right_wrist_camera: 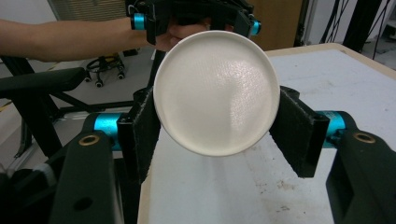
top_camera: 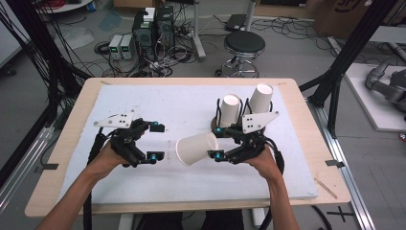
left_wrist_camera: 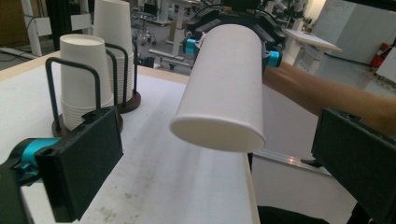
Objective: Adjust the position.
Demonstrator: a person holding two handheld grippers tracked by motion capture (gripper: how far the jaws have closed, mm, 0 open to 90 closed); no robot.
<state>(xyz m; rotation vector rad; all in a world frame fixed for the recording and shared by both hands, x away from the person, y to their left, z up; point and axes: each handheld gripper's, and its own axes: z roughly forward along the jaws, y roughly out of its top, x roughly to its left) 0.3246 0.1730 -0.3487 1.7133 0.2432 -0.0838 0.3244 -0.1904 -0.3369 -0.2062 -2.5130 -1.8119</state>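
Note:
A white paper cup (top_camera: 196, 148) lies sideways in the air over the white mat, its mouth facing left. My right gripper (top_camera: 218, 142) is shut on its narrow base end. In the right gripper view the cup's round base (right_wrist_camera: 215, 93) sits squeezed between the two black pads (right_wrist_camera: 140, 135). My left gripper (top_camera: 155, 142) stands open a short way left of the cup's mouth, without touching it. In the left gripper view the cup (left_wrist_camera: 224, 84) hangs ahead between the wide-apart jaws, with the right gripper (left_wrist_camera: 231, 51) behind it.
Two wire holders with stacks of upturned paper cups (top_camera: 231, 109) (top_camera: 261, 98) stand at the mat's back right, just behind my right hand. The white mat (top_camera: 167, 103) covers a wooden table (top_camera: 57, 143). A stool (top_camera: 244, 45) and computers stand on the floor beyond.

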